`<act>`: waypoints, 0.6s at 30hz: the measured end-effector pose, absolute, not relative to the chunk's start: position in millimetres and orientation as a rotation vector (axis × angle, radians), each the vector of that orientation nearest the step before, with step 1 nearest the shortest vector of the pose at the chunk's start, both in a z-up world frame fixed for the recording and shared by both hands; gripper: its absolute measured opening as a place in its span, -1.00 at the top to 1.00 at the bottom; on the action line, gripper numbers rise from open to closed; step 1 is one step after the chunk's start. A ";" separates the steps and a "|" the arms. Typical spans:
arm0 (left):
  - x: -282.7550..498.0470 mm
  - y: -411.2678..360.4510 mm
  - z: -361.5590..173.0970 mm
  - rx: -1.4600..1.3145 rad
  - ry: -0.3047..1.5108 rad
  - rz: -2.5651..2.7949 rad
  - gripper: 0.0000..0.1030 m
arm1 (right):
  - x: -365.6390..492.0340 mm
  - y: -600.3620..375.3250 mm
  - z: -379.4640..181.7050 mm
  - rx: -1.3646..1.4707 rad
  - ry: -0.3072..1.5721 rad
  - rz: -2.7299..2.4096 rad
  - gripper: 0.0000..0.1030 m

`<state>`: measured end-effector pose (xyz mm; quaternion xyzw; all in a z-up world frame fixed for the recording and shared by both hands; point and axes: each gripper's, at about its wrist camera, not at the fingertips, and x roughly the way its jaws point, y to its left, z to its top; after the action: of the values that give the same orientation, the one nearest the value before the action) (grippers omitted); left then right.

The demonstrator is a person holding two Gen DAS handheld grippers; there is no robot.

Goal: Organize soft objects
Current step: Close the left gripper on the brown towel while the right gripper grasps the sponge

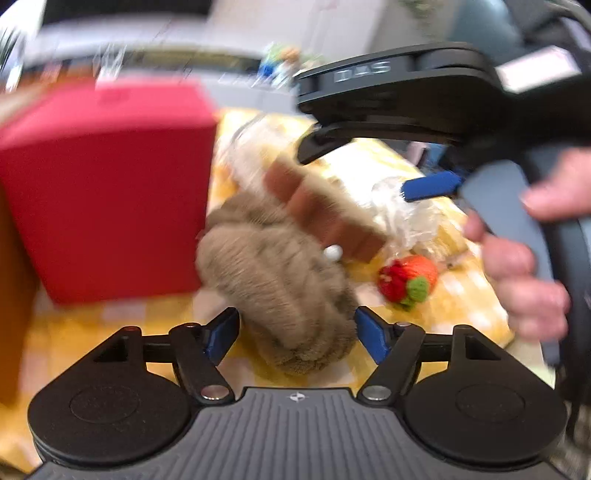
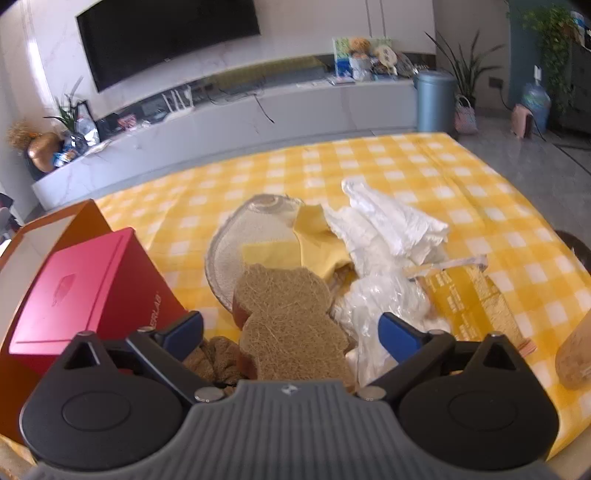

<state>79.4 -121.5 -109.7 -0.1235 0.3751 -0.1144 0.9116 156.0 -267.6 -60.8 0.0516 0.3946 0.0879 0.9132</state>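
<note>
Left tool [image 1: 295,334]: jaws stood wide apart, pads clear of the brown towel [image 1: 280,280] lying bunched between and ahead of them on the counter [image 1: 92,332]. Nothing was gripped.

Right tool [image 2: 291,334]: jaws likewise spread wide, holding nothing. A loofah pad [image 2: 284,317], fibrous on top with a brown edge, lay between and ahead of its fingers; neither pad touched it. In the left wrist view the same pad showed as a brown-edged slab tilted over the towel, blurred.

Hand [image 1: 517,269]: seen at the right of the left wrist view, wrapped around the right tool's handle.

Red box [image 2: 85,291]: lid closed, just left of the towel and pad, inside an orange tray [image 2: 85,218] at the counter's left edge.

Knitted strawberry [image 1: 406,280]: red, orange and green, on the counter right of the towel.

Clear plastic wrap [image 2: 384,302]: crumpled, right of the pad.

Yellow packet [image 2: 465,299]: flat, printed, right of the wrap.

Glass plate [image 2: 236,240]: behind the pad, partly under a yellow cloth [image 2: 314,243].

White bag [image 2: 388,225]: crumpled, beside the cloth, farther back.

Counter cover: yellow and white check.

Beyond: low white cabinet [image 2: 258,110], dark screen [image 2: 166,33], blue bin [image 2: 436,103].
</note>
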 end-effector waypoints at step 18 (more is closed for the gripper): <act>70.7 -94.5 -101.0 -0.349 0.725 -0.252 0.15 | 163.0 -272.0 -76.5 0.081 0.892 0.120 0.19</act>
<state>70.7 -94.5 -101.0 -0.1693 0.3521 -0.1221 0.9124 163.0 -272.0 -76.5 0.0389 0.4312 0.0578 0.8996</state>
